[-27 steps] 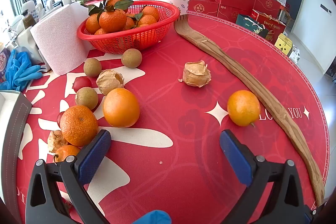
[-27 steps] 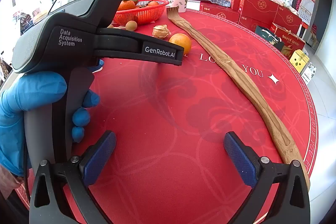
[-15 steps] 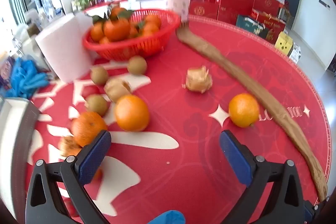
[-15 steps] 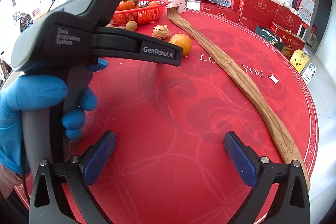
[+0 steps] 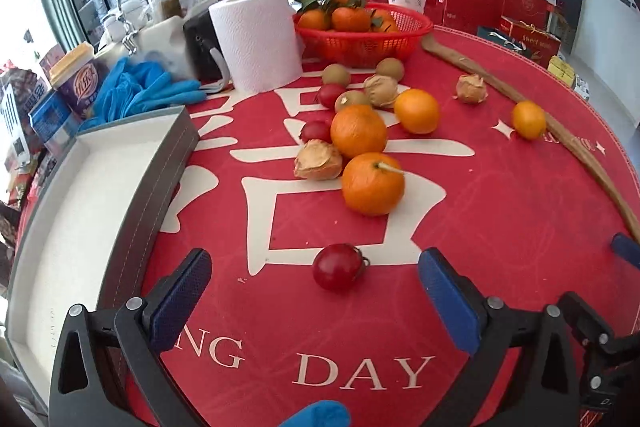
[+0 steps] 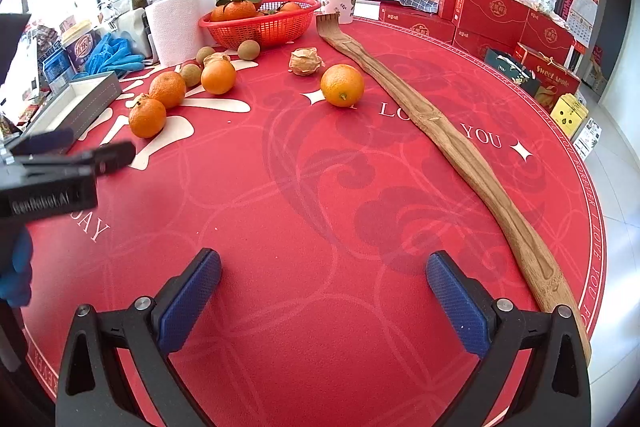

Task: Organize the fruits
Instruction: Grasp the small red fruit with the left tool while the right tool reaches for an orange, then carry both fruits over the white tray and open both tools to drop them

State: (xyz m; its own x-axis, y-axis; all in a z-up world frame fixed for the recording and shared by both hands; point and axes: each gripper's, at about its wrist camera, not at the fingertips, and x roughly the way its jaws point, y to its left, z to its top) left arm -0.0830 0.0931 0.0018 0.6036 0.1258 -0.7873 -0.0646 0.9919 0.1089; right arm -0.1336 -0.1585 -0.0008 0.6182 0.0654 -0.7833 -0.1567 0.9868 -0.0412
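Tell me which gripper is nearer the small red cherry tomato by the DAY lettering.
Left. The left gripper is open with the small red cherry tomato between its fingers; the right gripper hovers open farther right.

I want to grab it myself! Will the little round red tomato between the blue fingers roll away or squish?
The small round red tomato will probably roll if nudged: it is nearly ball-shaped on flat cloth. Its shiny skin looks slippery, and likely soft, so the open left gripper should probably squeeze gently.
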